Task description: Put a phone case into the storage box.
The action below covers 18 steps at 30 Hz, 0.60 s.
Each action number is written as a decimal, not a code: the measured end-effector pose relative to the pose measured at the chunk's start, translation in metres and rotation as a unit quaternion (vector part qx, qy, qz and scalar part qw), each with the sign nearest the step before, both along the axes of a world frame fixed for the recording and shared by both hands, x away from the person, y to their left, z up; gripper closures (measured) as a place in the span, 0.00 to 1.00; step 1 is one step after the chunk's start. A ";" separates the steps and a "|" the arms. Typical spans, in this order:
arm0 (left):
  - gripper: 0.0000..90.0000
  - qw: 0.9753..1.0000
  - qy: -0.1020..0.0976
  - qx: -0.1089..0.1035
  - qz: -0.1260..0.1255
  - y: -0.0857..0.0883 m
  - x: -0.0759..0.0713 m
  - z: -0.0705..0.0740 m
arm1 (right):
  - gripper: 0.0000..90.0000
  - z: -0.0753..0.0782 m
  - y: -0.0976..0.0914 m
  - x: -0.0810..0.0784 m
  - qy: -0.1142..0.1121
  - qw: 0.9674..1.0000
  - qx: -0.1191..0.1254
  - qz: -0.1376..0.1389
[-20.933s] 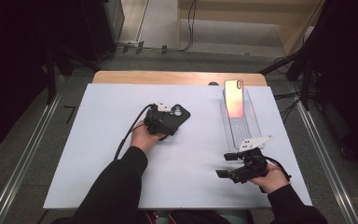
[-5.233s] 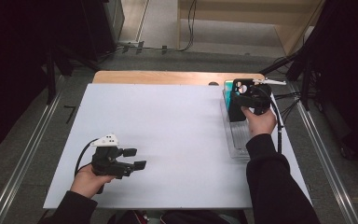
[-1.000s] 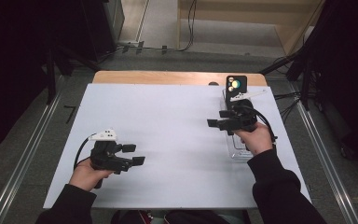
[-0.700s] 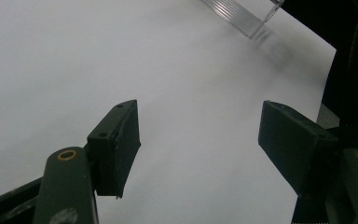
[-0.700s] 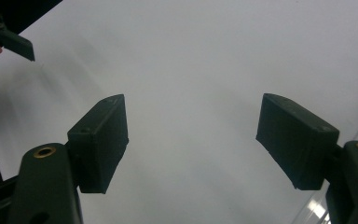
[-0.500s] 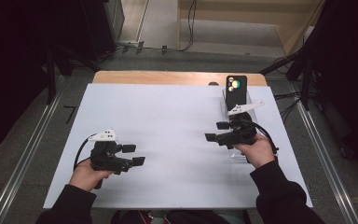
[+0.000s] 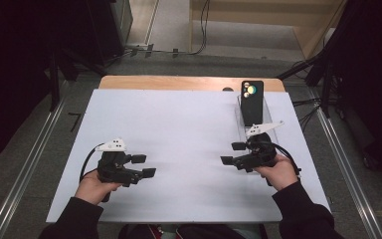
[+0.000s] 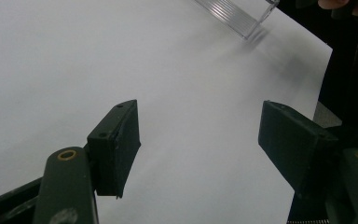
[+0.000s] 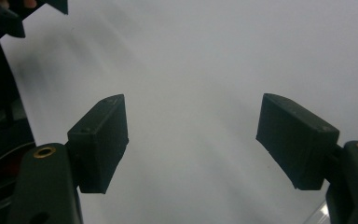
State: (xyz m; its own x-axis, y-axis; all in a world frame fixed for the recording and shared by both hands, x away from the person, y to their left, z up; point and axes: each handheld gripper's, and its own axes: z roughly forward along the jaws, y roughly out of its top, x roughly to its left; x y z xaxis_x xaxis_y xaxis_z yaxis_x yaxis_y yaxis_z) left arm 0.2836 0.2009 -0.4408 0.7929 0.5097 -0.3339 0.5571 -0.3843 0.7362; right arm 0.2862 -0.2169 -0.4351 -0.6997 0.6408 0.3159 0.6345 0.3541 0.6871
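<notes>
The black phone (image 7: pixel 252 102) propped in the clear stand (image 7: pixel 271 130) looks stiff, slick and breakable; grasp its long edges. Both the left hand-held gripper (image 7: pixel 143 166) and the right hand-held gripper (image 7: pixel 233 153) are released.

The high view is evenly lit from above; the white table (image 7: pixel 189 134) is bright while the surroundings at 9 and 3 o'clock fall into near-black; both gripper views are soft and hazy, the tabletop smeared by blur towards 12 o'clock; faint shadows lie under the jaws
</notes>
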 end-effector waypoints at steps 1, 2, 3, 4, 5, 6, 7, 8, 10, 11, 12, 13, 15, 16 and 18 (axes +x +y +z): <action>0.33 1.000 0.000 0.000 0.000 -0.001 0.000 0.000 | 0.25 -0.001 0.000 -0.002 -0.002 1.000 0.001 0.004; 0.33 1.000 0.001 -0.001 -0.001 -0.001 -0.001 0.000 | 0.25 -0.002 0.000 -0.003 -0.004 1.000 0.000 0.007; 0.33 1.000 0.001 0.000 -0.002 -0.001 -0.001 -0.001 | 0.25 -0.002 0.000 -0.005 -0.005 1.000 -0.001 0.007; 0.33 1.000 0.002 0.002 -0.003 -0.001 -0.002 -0.001 | 0.25 -0.003 0.000 -0.006 -0.009 1.000 -0.002 0.008; 0.33 1.000 0.001 0.003 -0.005 -0.001 -0.003 -0.001 | 0.25 -0.005 -0.001 -0.008 -0.013 1.000 -0.002 0.010; 0.33 1.000 0.001 0.003 -0.006 -0.001 -0.003 -0.001 | 0.25 -0.006 -0.001 -0.009 -0.015 1.000 -0.004 0.011; 0.33 1.000 0.001 0.003 -0.006 -0.001 -0.004 -0.001 | 0.25 -0.008 -0.002 -0.010 -0.016 1.000 -0.004 0.012; 0.33 1.000 0.001 0.003 -0.006 0.000 -0.005 -0.001 | 0.25 -0.009 -0.004 -0.011 -0.014 1.000 -0.005 0.011; 0.33 1.000 0.001 0.003 -0.008 0.000 -0.006 -0.002 | 0.25 -0.012 -0.006 -0.014 -0.012 1.000 -0.001 0.015; 0.33 1.000 0.000 0.004 -0.007 0.001 -0.007 -0.002 | 0.25 -0.013 -0.008 -0.016 -0.009 1.000 -0.002 0.017; 0.33 1.000 -0.001 0.005 -0.008 0.001 -0.007 -0.002 | 0.25 -0.015 -0.009 -0.017 -0.009 1.000 -0.003 0.019; 0.33 1.000 0.000 0.004 -0.008 0.001 -0.008 -0.002 | 0.25 -0.016 -0.010 -0.019 -0.006 1.000 -0.002 0.022; 0.33 1.000 0.000 0.004 -0.008 0.002 -0.009 -0.002 | 0.25 -0.018 -0.012 -0.022 -0.007 1.000 -0.003 0.028; 0.33 1.000 0.000 0.004 -0.008 0.002 -0.010 -0.002 | 0.25 -0.019 -0.012 -0.024 -0.003 1.000 -0.005 0.028; 0.33 1.000 0.000 0.004 -0.008 0.003 -0.011 -0.003 | 0.25 -0.021 -0.014 -0.028 -0.001 1.000 -0.010 0.030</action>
State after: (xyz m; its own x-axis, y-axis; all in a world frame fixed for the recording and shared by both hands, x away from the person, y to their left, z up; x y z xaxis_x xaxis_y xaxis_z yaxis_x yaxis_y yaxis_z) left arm 0.2731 0.2036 -0.4433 0.8012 0.4991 -0.3301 0.5508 -0.3996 0.7327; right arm 0.2583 -0.2304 -0.4558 -0.7374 0.6046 0.3011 0.6103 0.4054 0.6806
